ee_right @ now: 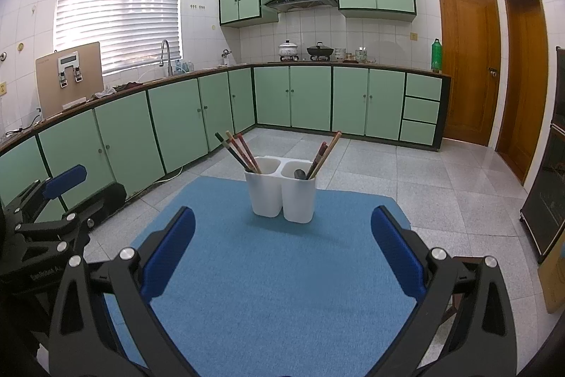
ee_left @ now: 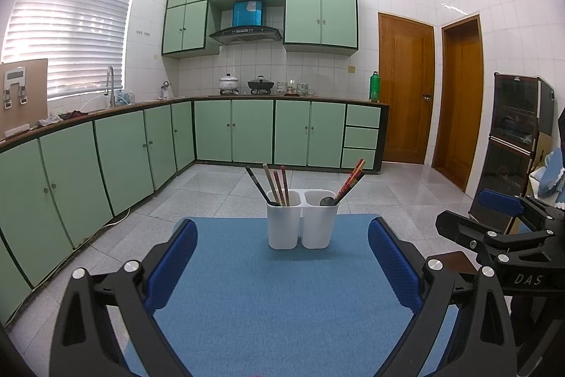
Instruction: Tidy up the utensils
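Observation:
A white two-cup utensil holder [ee_left: 301, 221] [ee_right: 280, 195] stands at the far side of a blue mat [ee_left: 265, 288] [ee_right: 275, 271]. Its left cup holds several chopsticks [ee_left: 277, 182] [ee_right: 240, 152] and a dark spoon handle [ee_left: 259, 186]. Its right cup holds red and brown chopsticks [ee_left: 351, 181] [ee_right: 325, 154] and a dark spoon [ee_left: 327, 201] [ee_right: 300, 174]. My left gripper [ee_left: 282, 264] is open and empty, short of the holder. My right gripper [ee_right: 282, 253] is open and empty, also short of it. Each gripper shows at the edge of the other's view.
The mat covers a small table over a grey tiled floor [ee_left: 212, 193]. Green kitchen cabinets [ee_left: 247, 129] [ee_right: 293, 98] run along the left and back walls. Wooden doors [ee_left: 406, 94] [ee_right: 466, 59] and a dark cabinet [ee_left: 512, 136] stand at the right.

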`<action>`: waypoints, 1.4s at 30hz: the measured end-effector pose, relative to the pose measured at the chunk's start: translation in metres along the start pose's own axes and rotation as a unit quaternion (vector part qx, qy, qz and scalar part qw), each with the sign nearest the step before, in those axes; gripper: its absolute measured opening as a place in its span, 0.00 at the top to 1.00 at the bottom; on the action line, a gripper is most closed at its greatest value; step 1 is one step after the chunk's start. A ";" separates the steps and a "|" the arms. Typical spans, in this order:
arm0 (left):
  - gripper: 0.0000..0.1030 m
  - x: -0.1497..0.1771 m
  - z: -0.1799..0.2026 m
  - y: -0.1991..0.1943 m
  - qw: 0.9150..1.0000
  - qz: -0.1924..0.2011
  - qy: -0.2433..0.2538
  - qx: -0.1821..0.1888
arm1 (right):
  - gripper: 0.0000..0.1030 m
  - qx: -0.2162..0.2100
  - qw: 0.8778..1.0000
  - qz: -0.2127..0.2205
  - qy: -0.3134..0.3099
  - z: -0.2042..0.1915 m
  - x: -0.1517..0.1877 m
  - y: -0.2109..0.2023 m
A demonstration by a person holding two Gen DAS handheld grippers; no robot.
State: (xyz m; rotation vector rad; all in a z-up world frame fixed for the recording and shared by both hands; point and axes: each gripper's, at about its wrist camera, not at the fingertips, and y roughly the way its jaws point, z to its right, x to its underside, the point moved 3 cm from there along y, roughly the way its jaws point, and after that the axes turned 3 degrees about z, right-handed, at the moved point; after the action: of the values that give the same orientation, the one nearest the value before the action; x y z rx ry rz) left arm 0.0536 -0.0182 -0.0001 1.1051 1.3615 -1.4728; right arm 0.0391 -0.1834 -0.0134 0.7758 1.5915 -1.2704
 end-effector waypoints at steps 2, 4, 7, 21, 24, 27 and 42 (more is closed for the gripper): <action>0.08 0.000 0.000 -0.001 1.000 0.000 0.001 0.000 | 0.06 0.000 1.000 0.000 0.000 0.000 0.000 0.000; 0.08 0.000 0.000 -0.001 1.000 0.000 0.001 0.000 | 0.06 0.000 1.000 0.000 0.000 0.000 0.000 0.000; 0.08 0.000 0.000 -0.001 1.000 0.000 0.001 0.000 | 0.06 0.000 1.000 -0.001 0.000 0.001 0.000 0.001; 0.08 0.000 0.000 -0.001 1.000 0.000 0.001 0.000 | 0.06 0.000 1.000 -0.001 0.001 0.001 0.002 0.002; 0.08 0.000 -0.001 0.000 1.000 0.000 0.000 0.000 | 0.06 0.000 1.000 -0.002 0.000 0.001 0.002 0.002; 0.08 0.001 0.000 0.000 1.000 -0.001 0.001 -0.001 | 0.06 0.000 1.000 -0.002 0.001 0.001 0.001 0.002; 0.07 0.005 -0.002 0.002 1.000 -0.003 -0.005 0.005 | 0.06 0.001 1.000 -0.004 0.001 0.002 0.008 0.006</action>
State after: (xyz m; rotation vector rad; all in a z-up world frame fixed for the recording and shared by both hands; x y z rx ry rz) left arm 0.0544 -0.0168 -0.0056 1.0997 1.3537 -1.4879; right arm 0.0416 -0.1840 -0.0231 0.7718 1.5965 -1.2776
